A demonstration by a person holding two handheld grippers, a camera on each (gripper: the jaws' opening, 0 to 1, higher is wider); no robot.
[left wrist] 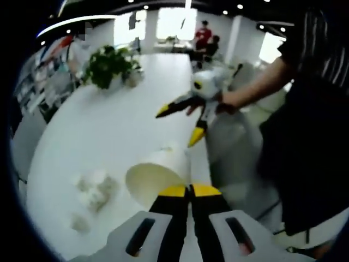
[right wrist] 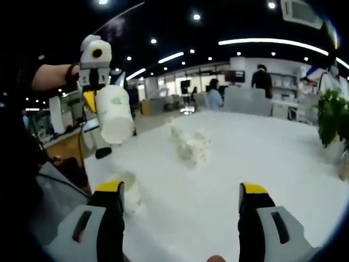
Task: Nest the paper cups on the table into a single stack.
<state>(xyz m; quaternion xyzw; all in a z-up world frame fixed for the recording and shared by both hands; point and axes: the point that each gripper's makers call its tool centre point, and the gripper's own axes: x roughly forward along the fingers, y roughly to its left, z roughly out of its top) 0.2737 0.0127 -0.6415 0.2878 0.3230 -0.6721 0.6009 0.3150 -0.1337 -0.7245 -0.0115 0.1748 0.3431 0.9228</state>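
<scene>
We see the white table [right wrist: 262,164] first, other cups blurred on it; our left gripper [left wrist: 190,190] is clamped tight on a paper cup's [left wrist: 155,177] rim, cup lifted clear above the table; our right gripper [right wrist: 182,194] gapes wide, holding nothing.

White is seen right across the table [left wrist: 98,131], and the paper cup [left wrist: 158,177] held by the left gripper [left wrist: 190,190] is white too, cream inside, with a faint green print [right wrist: 113,106] on its side. Yellow tips are shown on black jaws, set in pale grey bodies, on both the left gripper and the right gripper [right wrist: 182,195]. Deep green is worn by the potted plant [left wrist: 109,65]. A red top [left wrist: 203,36] is spotted far back, and a black striped sleeve [left wrist: 322,43] up close.
</scene>
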